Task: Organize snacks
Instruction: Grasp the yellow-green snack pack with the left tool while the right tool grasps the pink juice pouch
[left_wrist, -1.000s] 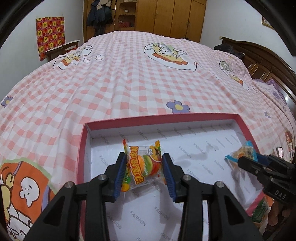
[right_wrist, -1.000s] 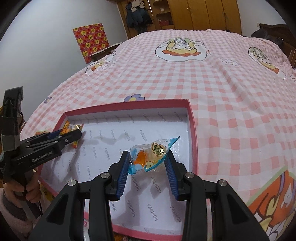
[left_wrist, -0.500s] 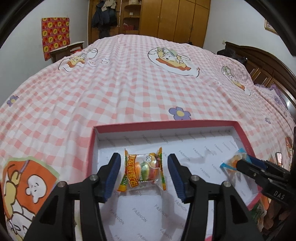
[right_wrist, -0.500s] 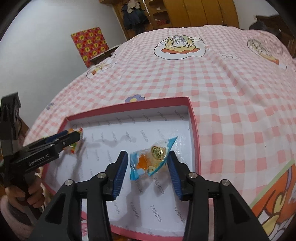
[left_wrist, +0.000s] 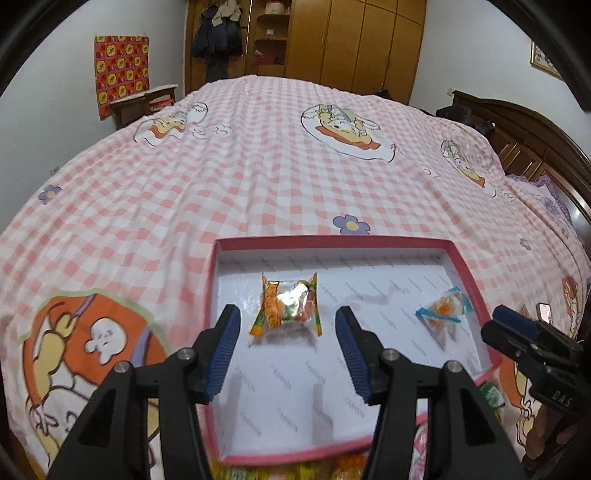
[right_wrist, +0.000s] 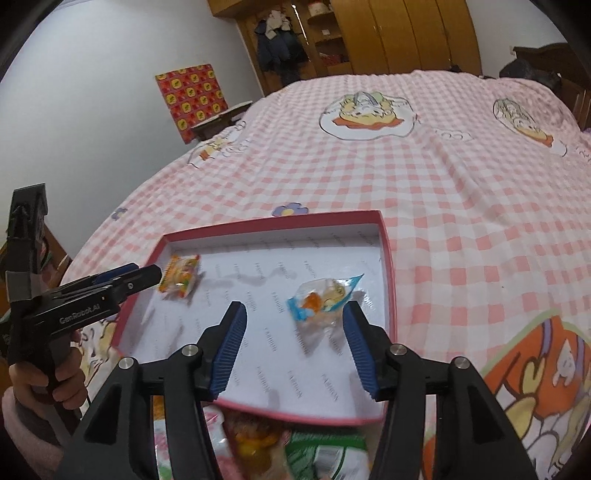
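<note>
— What are the two claws doing?

— The left gripper (left_wrist: 288, 350) stands apart with nothing pressed between its blue pads; its jaws opened a moment ago. The orange snack packet (left_wrist: 288, 309) lies just ahead of the gap, flat on the floor of the red-rimmed box (left_wrist: 332, 242), touching neither pad.

— And the other one?

— The right gripper (right_wrist: 293, 345) is spread too, its jaws just having been opening. The blue-edged clear packet (right_wrist: 321, 299) lies just ahead of the gap, nearer the right-hand pad, down on the white box floor and free of both pads.

— What lies farther out?

— To the right claw's left, the left gripper's tip sits beside the orange packet, with a hand (right_wrist: 44, 384) on its handle. Below both claws, at the box's near edge, more snack packets (right_wrist: 280, 446) lie blurred. Beyond the box spreads the pink checked bedspread (left_wrist: 258, 166), then a wooden wardrobe (left_wrist: 354, 40) at the far wall.
</note>
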